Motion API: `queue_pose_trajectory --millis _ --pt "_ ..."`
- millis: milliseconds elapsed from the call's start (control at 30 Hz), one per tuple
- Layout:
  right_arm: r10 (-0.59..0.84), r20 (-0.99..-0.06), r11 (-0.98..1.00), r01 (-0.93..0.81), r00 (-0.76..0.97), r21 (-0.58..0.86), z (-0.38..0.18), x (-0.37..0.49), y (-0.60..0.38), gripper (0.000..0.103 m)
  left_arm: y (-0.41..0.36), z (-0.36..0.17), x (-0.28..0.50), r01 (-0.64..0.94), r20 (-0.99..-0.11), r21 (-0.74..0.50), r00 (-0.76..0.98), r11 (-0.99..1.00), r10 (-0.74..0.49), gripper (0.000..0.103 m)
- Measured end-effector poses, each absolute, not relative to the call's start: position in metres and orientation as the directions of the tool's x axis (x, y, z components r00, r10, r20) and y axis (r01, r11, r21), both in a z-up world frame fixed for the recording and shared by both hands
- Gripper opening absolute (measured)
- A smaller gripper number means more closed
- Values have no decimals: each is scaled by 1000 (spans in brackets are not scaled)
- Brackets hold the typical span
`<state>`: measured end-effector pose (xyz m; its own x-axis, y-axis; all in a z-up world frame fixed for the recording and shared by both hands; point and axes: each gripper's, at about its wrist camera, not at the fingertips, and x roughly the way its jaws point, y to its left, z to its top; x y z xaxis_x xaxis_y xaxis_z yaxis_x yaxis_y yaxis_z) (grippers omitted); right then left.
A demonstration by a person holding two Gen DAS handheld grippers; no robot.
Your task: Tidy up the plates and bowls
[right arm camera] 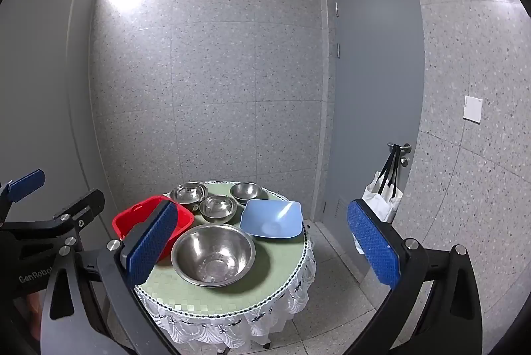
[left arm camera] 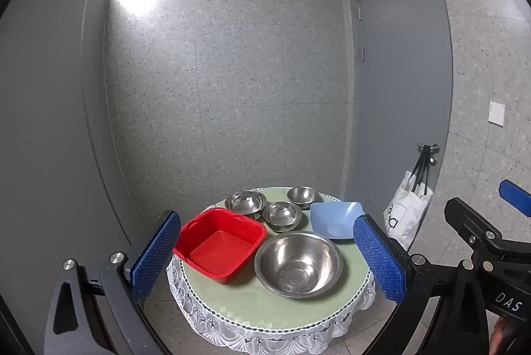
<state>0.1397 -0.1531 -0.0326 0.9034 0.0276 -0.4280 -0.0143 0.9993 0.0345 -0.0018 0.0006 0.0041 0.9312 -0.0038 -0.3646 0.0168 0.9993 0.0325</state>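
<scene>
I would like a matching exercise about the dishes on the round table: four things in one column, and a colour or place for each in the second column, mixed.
Things:
1. square tub
2. large steel bowl
3. square dish
4. tote bag

Colour or place:
A. hangs from the door handle
B. pale blue, on the table's right side
C. red, on the table's left side
D. shiny metal, nearest the camera

Pairs: 1-C, 2-D, 3-B, 4-A
</scene>
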Motion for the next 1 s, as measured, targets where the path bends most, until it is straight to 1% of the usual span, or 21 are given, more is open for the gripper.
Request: queue_pose_trajectory --millis 1000 --pt "25 -427 1000 -17 904 23 -35 140 -150 103 0 4 -1 17 -362 22 932 1000 -8 102"
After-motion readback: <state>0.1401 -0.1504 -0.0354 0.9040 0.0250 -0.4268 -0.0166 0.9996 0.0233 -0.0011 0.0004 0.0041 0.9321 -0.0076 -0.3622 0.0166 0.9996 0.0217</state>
